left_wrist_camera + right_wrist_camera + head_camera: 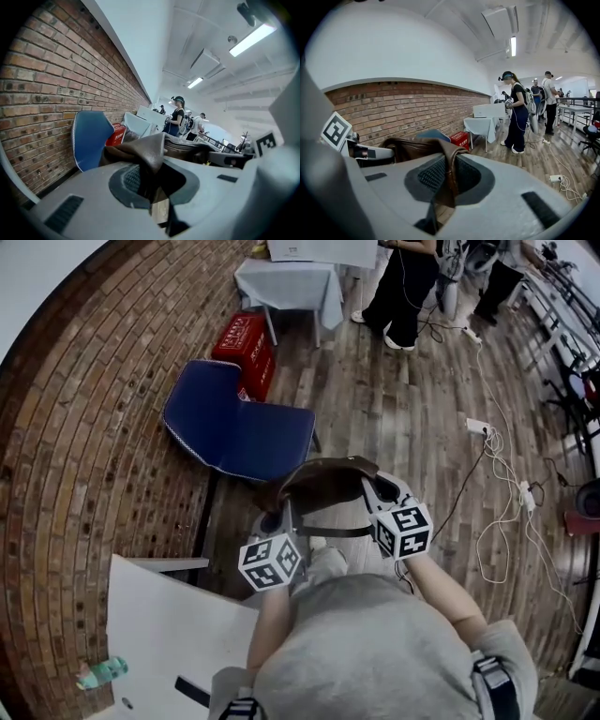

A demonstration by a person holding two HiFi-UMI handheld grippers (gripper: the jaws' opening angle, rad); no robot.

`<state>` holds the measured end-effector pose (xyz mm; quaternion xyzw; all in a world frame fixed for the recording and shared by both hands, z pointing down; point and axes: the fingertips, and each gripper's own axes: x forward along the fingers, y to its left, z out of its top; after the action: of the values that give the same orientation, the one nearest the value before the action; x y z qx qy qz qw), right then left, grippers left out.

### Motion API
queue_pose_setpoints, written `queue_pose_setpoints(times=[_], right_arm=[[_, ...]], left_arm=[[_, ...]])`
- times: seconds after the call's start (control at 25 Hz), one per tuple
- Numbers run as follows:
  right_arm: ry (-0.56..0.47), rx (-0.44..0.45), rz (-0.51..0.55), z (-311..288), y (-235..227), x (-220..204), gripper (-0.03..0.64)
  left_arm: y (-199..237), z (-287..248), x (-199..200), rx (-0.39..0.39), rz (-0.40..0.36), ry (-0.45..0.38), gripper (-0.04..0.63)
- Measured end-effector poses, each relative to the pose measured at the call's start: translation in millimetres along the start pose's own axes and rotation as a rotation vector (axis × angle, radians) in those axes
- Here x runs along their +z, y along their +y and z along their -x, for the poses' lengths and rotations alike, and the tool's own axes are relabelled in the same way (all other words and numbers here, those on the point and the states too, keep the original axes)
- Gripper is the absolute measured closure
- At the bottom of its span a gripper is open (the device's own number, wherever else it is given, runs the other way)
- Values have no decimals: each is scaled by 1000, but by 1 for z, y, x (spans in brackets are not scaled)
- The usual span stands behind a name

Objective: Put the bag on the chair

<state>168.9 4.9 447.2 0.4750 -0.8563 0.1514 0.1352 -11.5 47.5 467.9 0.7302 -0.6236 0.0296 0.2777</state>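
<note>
1. Both tools are loaded. The left gripper (274, 520) has its jaws pinched on one end of the brown bag (323, 486), and the right gripper (380, 493) is clamped on the other end, with leather folded between the pads in each gripper view.
2. The bag is off the ground, slung between the two grippers in front of the person. Its long axis runs left to right.
3. Here's the relation that matters: the blue chair (239, 427) lies farther out and to the left of the bag. Its seat's near right corner sits just beyond the bag's far edge, and its back is toward the brick wall (84, 427).
4. The left gripper is the nearer one to the seat, so it should lead.
5. My read is that the carry needs to go forward and left, then lower — the bag is not yet over the cushion.
</note>
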Motion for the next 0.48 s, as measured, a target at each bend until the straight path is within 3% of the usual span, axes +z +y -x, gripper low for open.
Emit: queue_pose_setpoints(times=[0.48], right_arm=[[-15,25,2,-108,-4,61,581]], left_arm=[[52,-75,78,19,-9,-24,563]])
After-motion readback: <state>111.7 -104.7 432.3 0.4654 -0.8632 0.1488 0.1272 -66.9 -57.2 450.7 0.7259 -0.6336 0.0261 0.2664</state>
